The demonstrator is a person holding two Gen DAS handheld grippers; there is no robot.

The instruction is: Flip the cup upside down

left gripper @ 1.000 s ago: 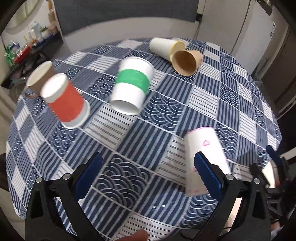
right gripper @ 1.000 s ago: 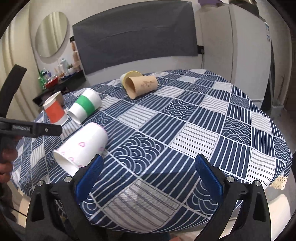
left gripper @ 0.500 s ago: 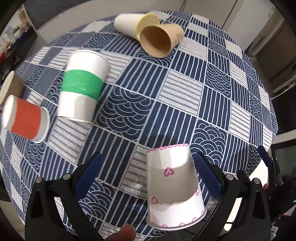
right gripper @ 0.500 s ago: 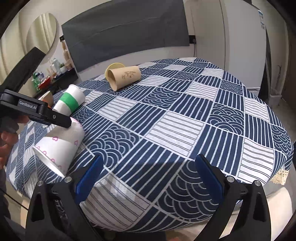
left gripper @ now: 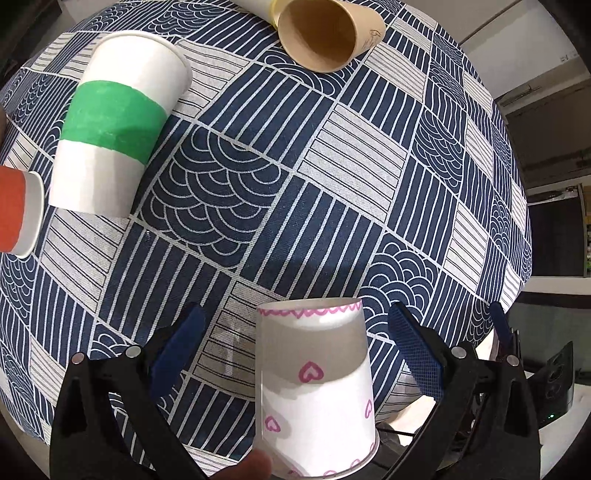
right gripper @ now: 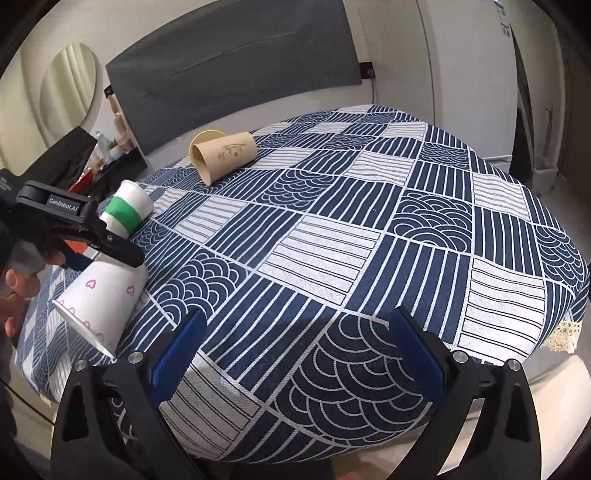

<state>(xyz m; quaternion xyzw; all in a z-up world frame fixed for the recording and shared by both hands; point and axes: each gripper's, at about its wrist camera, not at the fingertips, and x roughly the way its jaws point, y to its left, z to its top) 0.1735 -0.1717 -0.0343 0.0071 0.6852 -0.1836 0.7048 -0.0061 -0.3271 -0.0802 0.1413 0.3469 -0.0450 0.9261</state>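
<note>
Broadly, the counter [right gripper: 369,236] wears a blue-and-white patchwork cloth. At its 7 o'clock edge in the right wrist view, the left hand-held gripper [left gripper: 295,343] straddles the heart-print cup [left gripper: 317,387] lying on its side, fingers spread and clear of its walls. The right hand-held gripper [right gripper: 295,350] hovers spread over bare cloth. At 10 o'clock lies the green-banded cup [left gripper: 110,125], at 12 the tan cup [left gripper: 325,33].

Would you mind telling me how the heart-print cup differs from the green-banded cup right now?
The heart-print cup is white with pink hearts; the green-banded cup carries one wide green band. The heart-print cup lies between the open left gripper's fingers near the table edge; the green-banded cup lies farther in, untouched. Both are paper cups lying on their sides on the tablecloth.
</note>
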